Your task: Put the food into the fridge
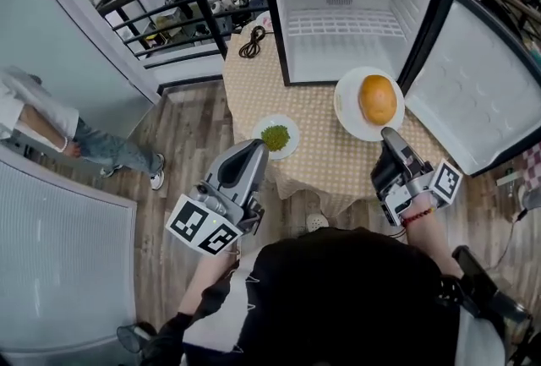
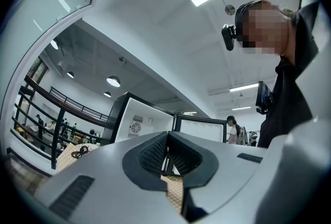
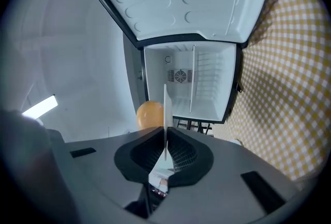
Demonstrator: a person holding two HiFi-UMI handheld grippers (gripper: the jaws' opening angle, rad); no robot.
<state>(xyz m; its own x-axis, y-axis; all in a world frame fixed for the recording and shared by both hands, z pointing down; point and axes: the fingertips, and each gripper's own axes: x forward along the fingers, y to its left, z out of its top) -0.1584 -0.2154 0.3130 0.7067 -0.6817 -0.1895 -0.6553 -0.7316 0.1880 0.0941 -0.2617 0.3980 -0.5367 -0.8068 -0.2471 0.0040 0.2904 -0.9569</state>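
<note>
An orange bun [image 1: 377, 99] lies on a white plate [image 1: 349, 117], and my right gripper [image 1: 387, 134] is shut on the plate's near rim. In the right gripper view the plate [image 3: 165, 109] shows edge-on between the pads, with the bun [image 3: 149, 114] on its left. The small fridge [image 1: 338, 18] stands open on the round table [image 1: 321, 157], door [image 1: 482, 94] swung right, shelves bare. A small plate [image 1: 290, 127] of green peas [image 1: 275, 136] rests near the table's front edge. My left gripper [image 1: 256, 146] hovers just left of it, shut, nothing between its jaws [image 2: 167, 135].
A black cable [image 1: 252, 41] lies at the table's back left beside the fridge. A dark railing [image 1: 186, 9] runs behind the table. A person [image 1: 51, 123] stands on the wood floor at far left. Another person [image 2: 231, 127] is far off beyond the fridge.
</note>
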